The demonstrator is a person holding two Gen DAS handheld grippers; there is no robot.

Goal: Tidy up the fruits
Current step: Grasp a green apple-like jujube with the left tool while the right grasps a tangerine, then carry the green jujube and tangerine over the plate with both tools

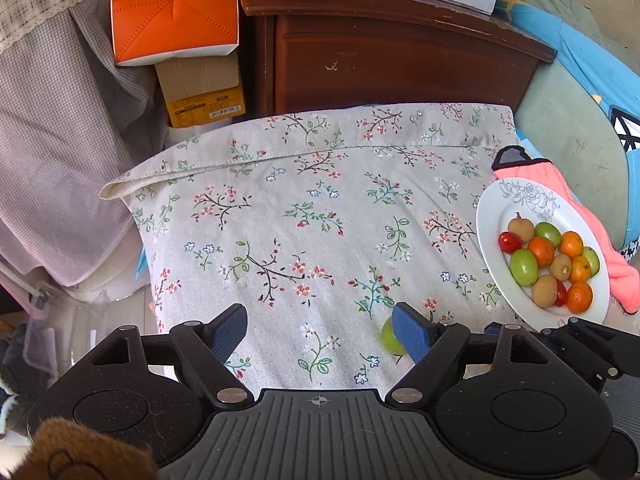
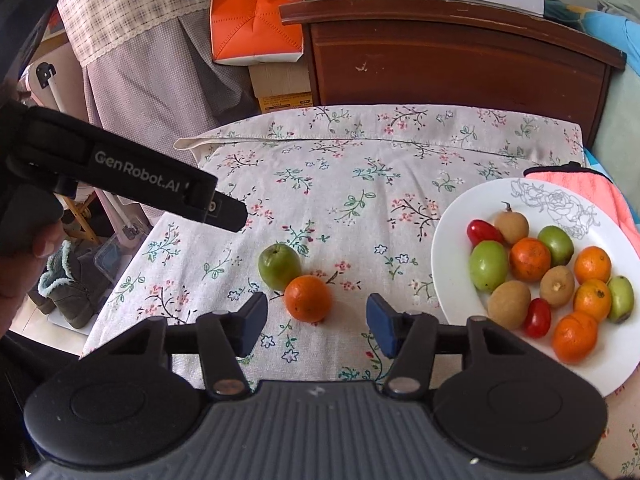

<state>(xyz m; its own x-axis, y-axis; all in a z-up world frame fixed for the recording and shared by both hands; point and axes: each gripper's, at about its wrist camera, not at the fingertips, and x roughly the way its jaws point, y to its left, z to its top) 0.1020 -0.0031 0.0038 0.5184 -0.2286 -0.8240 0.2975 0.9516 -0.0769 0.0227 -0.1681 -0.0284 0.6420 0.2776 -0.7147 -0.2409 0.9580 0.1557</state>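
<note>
Blue-padded jaws on the right gripper [image 2: 316, 322] stand spread wide with nothing between them, low over the flowered cloth [image 2: 360, 184]. Just ahead of them an orange fruit [image 2: 308, 298] rests on the cloth, touching a green fruit [image 2: 279, 266] behind it to the left. The left gripper [image 1: 320, 330] is likewise spread and empty — its right pad half hides that same green fruit [image 1: 389, 338] in its own view.

Off to the right sits a white plate [image 2: 452, 240] with a rose drawn on its far rim, partly over a pink towel [image 2: 568, 182]. It holds a heap of small fruit: oranges such as the one nearest the front [image 2: 575, 337], three green ones including a large one on the left [image 2: 488, 266], brown round ones like the stemmed one at the back [image 2: 511, 226], and two red tomatoes, one at the back left [image 2: 483, 233].

Beyond the cloth stands a dark wooden cabinet [image 2: 460, 68] with a printed carton on top, and an orange box [image 2: 256, 20] stacked on a cardboard one beside it.
</note>
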